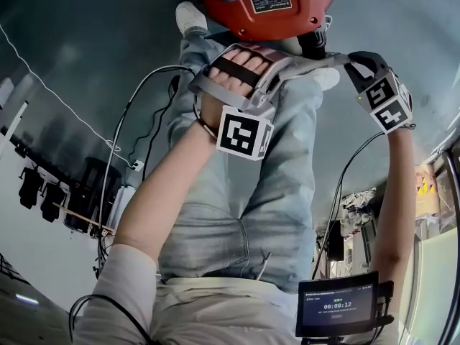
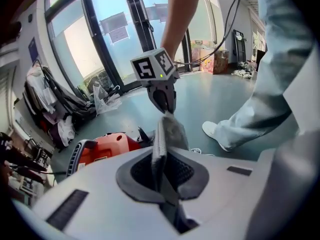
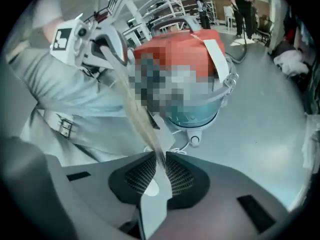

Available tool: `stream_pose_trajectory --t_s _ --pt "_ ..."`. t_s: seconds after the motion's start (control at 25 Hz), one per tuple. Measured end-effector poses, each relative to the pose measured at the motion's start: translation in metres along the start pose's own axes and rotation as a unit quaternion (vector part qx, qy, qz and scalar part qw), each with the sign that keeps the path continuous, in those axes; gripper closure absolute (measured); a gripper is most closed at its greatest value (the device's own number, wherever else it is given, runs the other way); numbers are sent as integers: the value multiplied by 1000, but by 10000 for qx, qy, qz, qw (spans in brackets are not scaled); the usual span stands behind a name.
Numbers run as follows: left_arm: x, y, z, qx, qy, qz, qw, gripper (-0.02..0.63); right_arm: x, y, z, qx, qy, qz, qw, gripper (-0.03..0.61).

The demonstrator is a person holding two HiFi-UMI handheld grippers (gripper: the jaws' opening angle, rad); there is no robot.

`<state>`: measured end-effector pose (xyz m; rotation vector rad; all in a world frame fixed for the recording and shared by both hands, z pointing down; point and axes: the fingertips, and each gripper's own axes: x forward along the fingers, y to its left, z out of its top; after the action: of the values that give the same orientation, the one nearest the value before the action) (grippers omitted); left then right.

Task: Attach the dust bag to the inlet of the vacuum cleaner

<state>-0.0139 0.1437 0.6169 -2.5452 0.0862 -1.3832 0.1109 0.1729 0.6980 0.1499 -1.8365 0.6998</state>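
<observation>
Tongs in both hands are clenched on the one grey dust bag (image 2: 169,131), which is held up in the air and stretched between them. In the left gripper view the left tongs (image 2: 162,170) have their dark ribbed pads pressed together on a folded edge of the bag. The fabric runs up and away to the right tongs (image 2: 164,101), which bite its far end below their marker cube (image 2: 152,65). In the right gripper view the pads are likewise closed on a thin pale edge of the bag, and the material runs off towards the left tongs at upper left. In the head view the bag shows as a grey strip between the two tools, just below the red vacuum cleaner (image 1: 262,2). The vacuum cleaner stands on the grey-green floor (image 2: 220,96) in front of the person's pale jeans (image 1: 237,207) and white shoe (image 2: 212,129). The right gripper view shows the machine's red top, part of it under a mosaic patch, with a clear blue-tinted bowl beneath. Whether the bag touches the machine cannot be told from any view. The person's left hand (image 1: 241,70) is strapped into its tool by dark bands. A small screen (image 1: 338,304) is mounted on the right forearm. Cables trail across the floor.
</observation>
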Motion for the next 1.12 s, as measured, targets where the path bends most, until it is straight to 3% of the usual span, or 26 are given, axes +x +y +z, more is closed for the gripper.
stream_pose_trajectory --t_s 0.12,0.24,0.32,0.4,0.56,0.64,0.88,1.0,1.12 --pt "0 0 -5 -130 20 105 9999 600 -32 -5 -10 24 -336 172 9993 538" --pt "-4 -4 -7 -159 -73 172 9997 600 -79 -15 24 -782 -938 -239 9922 538" --pt "-5 -6 -8 -129 -104 214 9996 600 -76 -11 43 -1732 -656 -379 9820 540" --pt "-4 -4 -7 -106 -100 228 9996 600 -54 -3 54 -2559 -346 -164 9660 540" --pt "-4 1 0 -36 -152 221 9996 600 -21 15 50 -3424 177 423 9385 540" --pt "-5 1 4 14 -181 231 9996 600 -13 18 48 -3578 269 446 9323 540" --pt "-6 -6 9 61 -299 141 9994 600 -5 17 46 -3630 429 609 9288 552" --pt "-11 -13 7 -395 -529 -343 9972 600 -6 17 46 -3796 542 610 9216 566" --pt "-32 -18 5 -1192 -1020 -927 9833 599 -7 18 46 -3958 543 383 9160 566"
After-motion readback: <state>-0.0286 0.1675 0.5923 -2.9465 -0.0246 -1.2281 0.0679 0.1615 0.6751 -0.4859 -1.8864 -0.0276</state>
